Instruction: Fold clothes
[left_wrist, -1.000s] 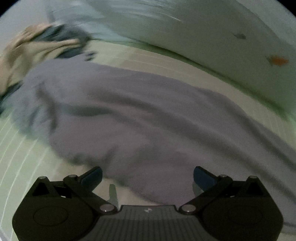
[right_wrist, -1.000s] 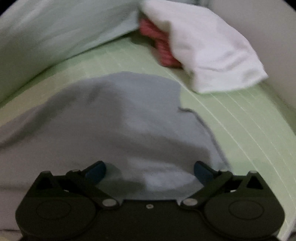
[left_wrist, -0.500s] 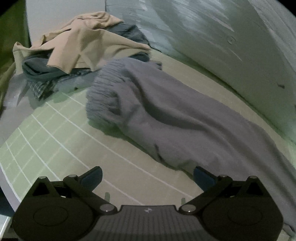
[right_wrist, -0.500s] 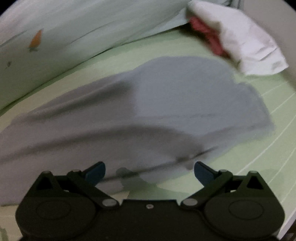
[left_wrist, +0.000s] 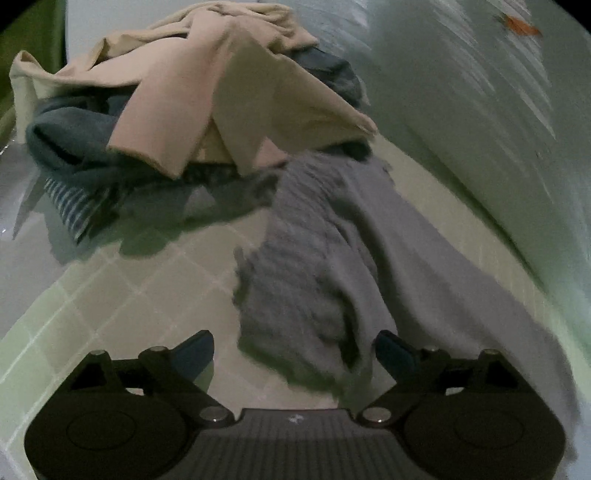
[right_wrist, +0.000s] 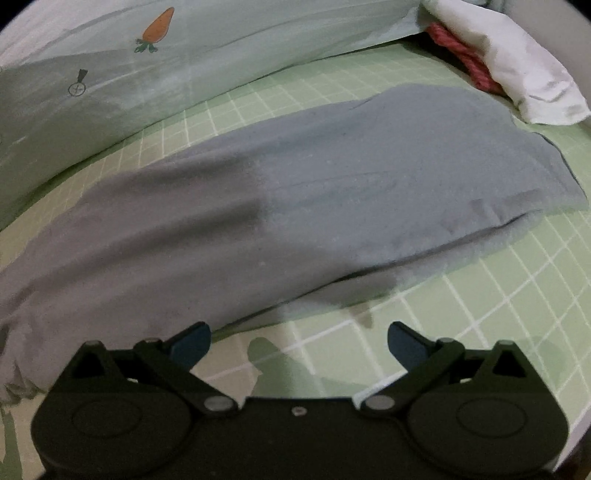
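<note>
Motion blur is being shown across much of the left wrist view, where the left gripper (left_wrist: 293, 350) is being carried sideways along the grey garment (left_wrist: 369, 266) toward its ribbed, bunched end. A second ago only the garment's broad middle was being framed there; now the ribbed end is being framed between the blue fingers (left_wrist: 391, 350), with the heap of unfolded clothes (left_wrist: 207, 110) looming just behind. Its jaws are being closed slightly from wide apart, and nothing is being gripped yet.

In the right wrist view, the right gripper (right_wrist: 299, 343) is being held wide open and empty, backed off from the garment (right_wrist: 332, 206) onto the green checked bed sheet (right_wrist: 498, 314), whereas a second ago it was being held over the cloth itself. The garment is being left stretched long and flat on the bed, beside the carrot-print bedding (right_wrist: 166, 74).

Judging from this, the two ends are probably being approached for the next fold.

The ribbed end's exact edge is being smeared by blur, so whether it is a cuff or a hem cannot be told. The garment's far corner is being partly hidden near the white cloth (right_wrist: 517, 74) and the red item (right_wrist: 461, 62) tucked under it. The person's hands are not being shown at all.
</note>
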